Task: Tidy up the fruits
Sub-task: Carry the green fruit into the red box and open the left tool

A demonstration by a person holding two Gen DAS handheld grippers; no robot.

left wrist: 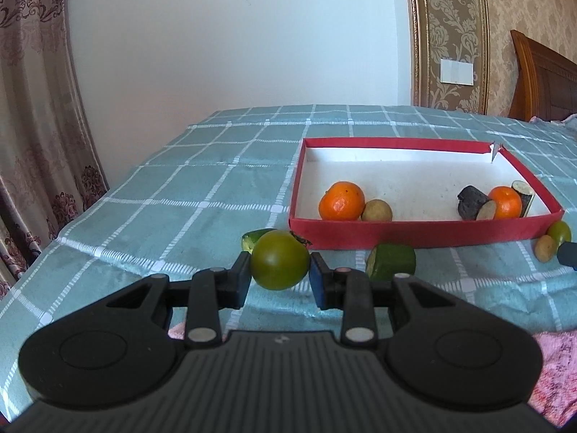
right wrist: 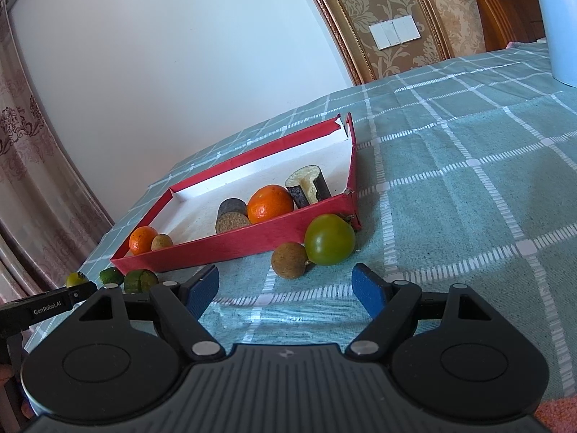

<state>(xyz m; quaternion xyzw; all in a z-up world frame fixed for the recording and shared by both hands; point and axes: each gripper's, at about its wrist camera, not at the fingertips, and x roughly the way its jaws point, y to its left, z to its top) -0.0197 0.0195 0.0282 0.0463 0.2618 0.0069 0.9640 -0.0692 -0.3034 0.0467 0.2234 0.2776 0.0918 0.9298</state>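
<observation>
From the left wrist view, the left tool [left wrist: 279, 276] is clamped on a green tomato [left wrist: 280, 260], both pads pressing its sides, and holds it just in front of the near wall of the red tray [left wrist: 414, 232]. The tray lies on a bed covered with a teal checked cloth [left wrist: 162, 216]. Inside it, at the near left, a tangerine [left wrist: 342, 201] touches a small brown fruit [left wrist: 377, 211]. At the near right, a second tangerine [left wrist: 505, 202] sits between 2 dark cut pieces [left wrist: 473, 204]. On the cloth before the tray are a green cut chunk [left wrist: 391, 261] and, partly hidden behind the tomato, another green piece [left wrist: 254, 239]. By the tray's right corner are a second green tomato [left wrist: 560, 231] and a brown fruit [left wrist: 545, 248].

From the right wrist view, the right tool [right wrist: 286, 288] stands wide with nothing between its blue pads. Just beyond it lie the brown fruit [right wrist: 289, 260] and the second green tomato [right wrist: 329, 240], touching each other; the tomato sits just beside the tray's near corner [right wrist: 355, 213]. At far left, the left tool's [right wrist: 77, 290] black finger shows, with the held tomato [right wrist: 75, 279] at its tip and 2 green chunks [right wrist: 140, 280] beside it.
</observation>
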